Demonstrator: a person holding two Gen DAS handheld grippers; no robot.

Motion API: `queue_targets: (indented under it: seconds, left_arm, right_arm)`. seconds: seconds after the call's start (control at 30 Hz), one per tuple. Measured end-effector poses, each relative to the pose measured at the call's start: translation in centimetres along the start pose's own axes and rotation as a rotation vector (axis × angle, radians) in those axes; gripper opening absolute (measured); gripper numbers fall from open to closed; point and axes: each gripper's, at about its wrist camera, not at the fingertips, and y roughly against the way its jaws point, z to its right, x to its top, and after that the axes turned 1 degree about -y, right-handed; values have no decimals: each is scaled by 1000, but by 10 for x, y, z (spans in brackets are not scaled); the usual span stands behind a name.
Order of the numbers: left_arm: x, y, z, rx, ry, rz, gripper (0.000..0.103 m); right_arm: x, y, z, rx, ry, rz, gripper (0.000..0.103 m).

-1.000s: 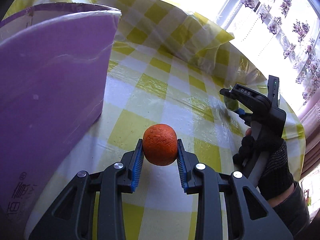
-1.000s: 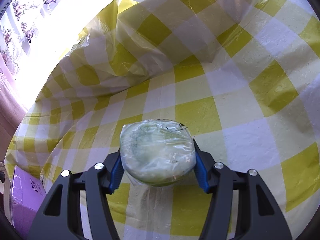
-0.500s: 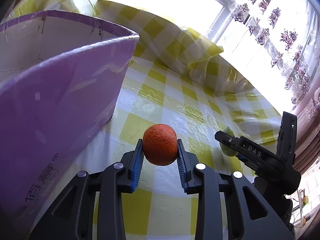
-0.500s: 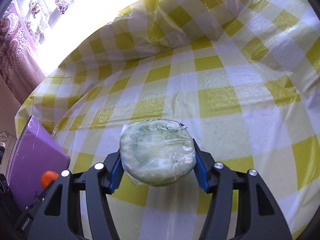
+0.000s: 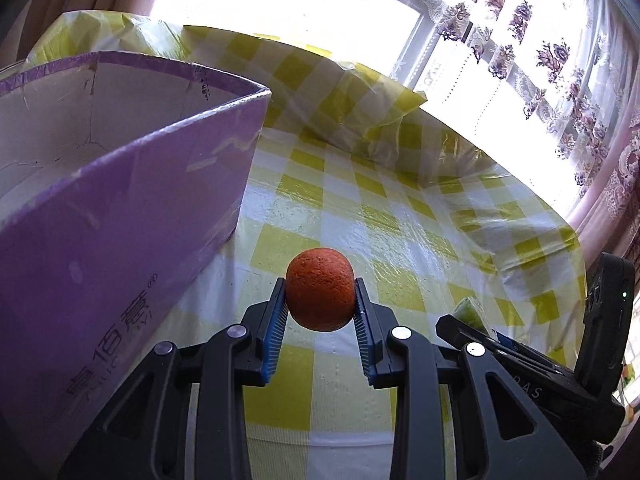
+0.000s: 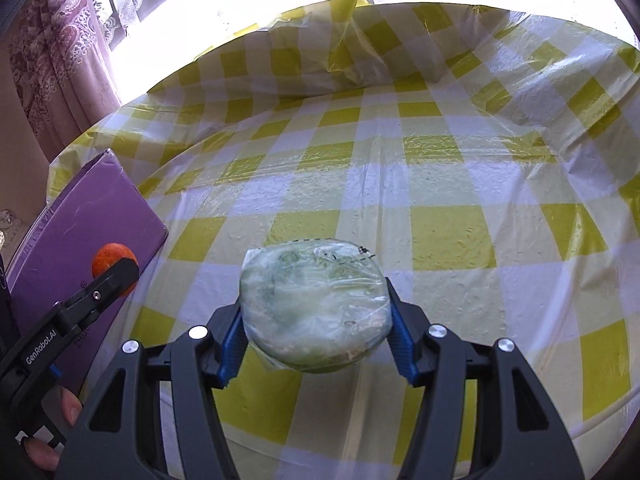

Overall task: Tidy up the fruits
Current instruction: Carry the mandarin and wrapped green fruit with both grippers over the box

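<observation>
While raised above the checked cloth [image 5: 400,216]: left gripper [image 5: 320,312], blue pads [image 5: 276,320] pinching an orange [image 5: 320,294] at both sides. Purple box [image 5: 120,216], open-topped, at 10 o'clock of the orange, near. Right gripper [image 6: 316,320], clamped on a film-wrapped green half-fruit [image 6: 316,304], clear of the cloth; box at 9 o'clock there.

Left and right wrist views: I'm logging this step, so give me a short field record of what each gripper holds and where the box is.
left gripper: shut on orange, held above the tablecloth
right gripper: shut on wrapped green fruit, held above the tablecloth
purple box: open-topped, to the left of the orange; contents not visible
surface: yellow-and-white checked tablecloth
orange in box: not yet
</observation>
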Motion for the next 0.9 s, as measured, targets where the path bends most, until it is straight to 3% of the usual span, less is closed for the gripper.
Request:
queue_targets:
  seconds: [0.13, 0.27, 0.47, 0.63, 0.9]
  left_arm:
    - [-5, 10, 6, 20, -47, 38, 30]
    - [-5, 30, 13, 68, -94, 126, 30]
    - [10, 95, 25, 145, -159, 379, 30]
    - [15, 148, 16, 263, -177, 566, 30]
    - [21, 197, -31, 429, -93, 662, 31]
  right_arm:
    - [-3, 3, -6, -6, 13, 10, 60]
    - [-4, 17, -12, 17, 26, 100, 60]
    - [-5, 55, -45, 99, 90, 331, 60]
    - [-1, 90, -84, 199, 153, 513, 60]
    - [2, 102, -163, 314, 318, 589, 60]
